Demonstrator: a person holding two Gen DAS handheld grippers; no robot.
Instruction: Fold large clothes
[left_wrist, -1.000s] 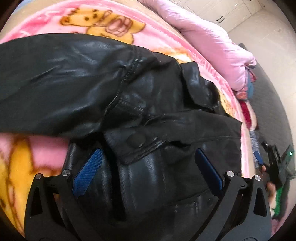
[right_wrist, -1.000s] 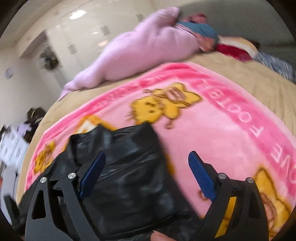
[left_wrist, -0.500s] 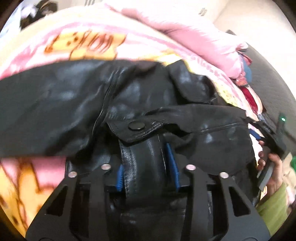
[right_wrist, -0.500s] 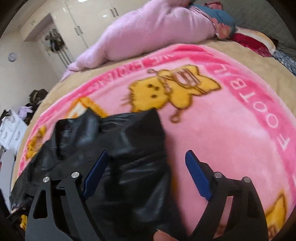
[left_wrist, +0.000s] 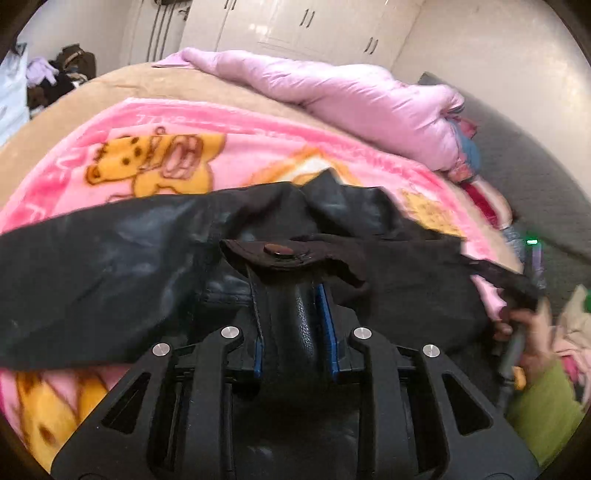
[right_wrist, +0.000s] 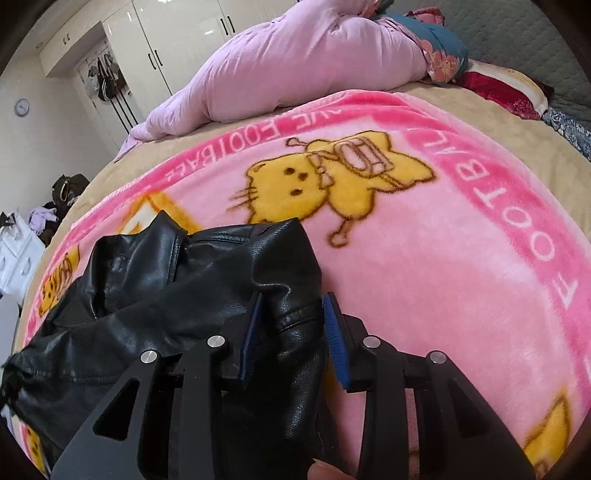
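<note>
both grippers, wide apart a second ago, are closing, the left gripper and right gripper fingers apparently pinching the black leather jacket on the bed's pink blanket, ready for lifting into a fold.

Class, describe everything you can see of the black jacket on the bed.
The black jacket looks like glossy leather, crumpled, with a collar and a snap-button tab. It lies on a pink cartoon blanket. The left gripper and right gripper are closing, each with a fold of it between its jaws.
</note>
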